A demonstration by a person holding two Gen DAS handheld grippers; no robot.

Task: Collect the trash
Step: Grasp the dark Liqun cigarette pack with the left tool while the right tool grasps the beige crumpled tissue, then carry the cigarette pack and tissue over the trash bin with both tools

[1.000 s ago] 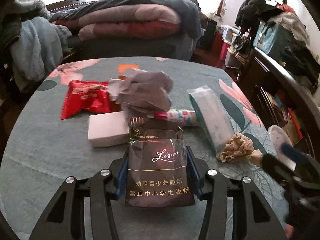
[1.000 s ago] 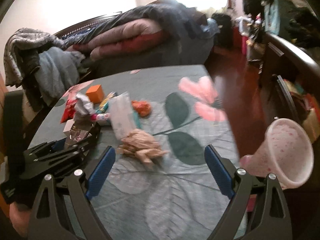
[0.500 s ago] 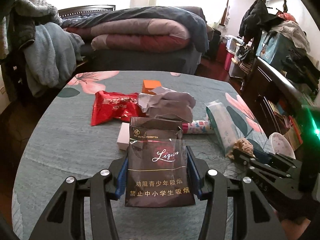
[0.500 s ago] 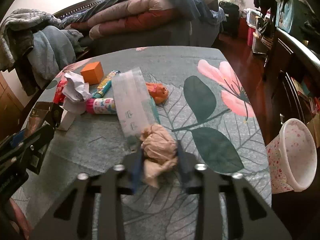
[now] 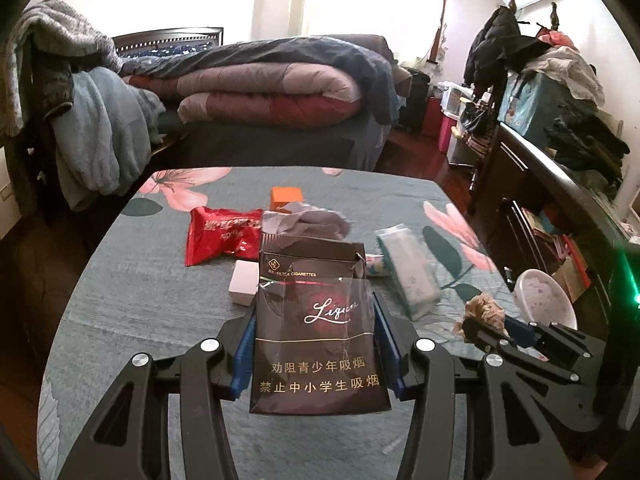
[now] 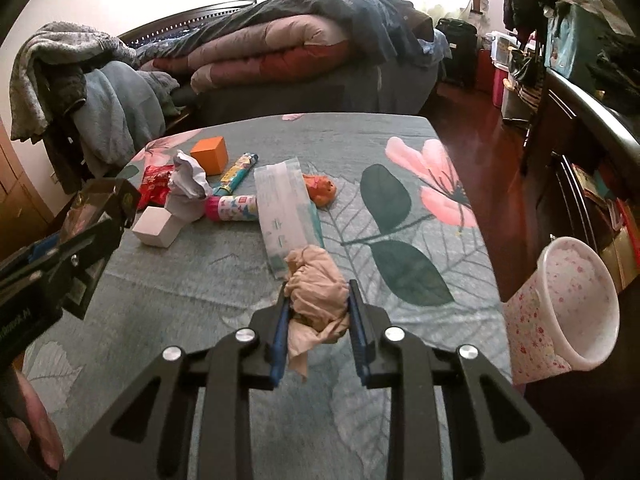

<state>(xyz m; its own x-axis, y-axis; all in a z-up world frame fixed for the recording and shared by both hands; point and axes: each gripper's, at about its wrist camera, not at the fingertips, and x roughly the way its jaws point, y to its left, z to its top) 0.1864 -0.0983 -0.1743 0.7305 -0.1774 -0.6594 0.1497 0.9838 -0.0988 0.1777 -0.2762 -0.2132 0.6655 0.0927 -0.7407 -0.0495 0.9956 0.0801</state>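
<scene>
Right gripper [image 6: 318, 312] pinching soft, light crumpled paper wad [image 6: 316, 292] above table [image 6: 192, 280] edge near bin [image 6: 576, 300]; left gripper [image 5: 314, 344] clamping stiff, crushable cigarette pack [image 5: 316, 340] by its sides.

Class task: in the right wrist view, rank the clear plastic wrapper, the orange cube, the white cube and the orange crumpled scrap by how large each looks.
1. clear plastic wrapper
2-3. orange cube and white cube: alike, not ranked
4. orange crumpled scrap, partly hidden behind the wrapper
</scene>
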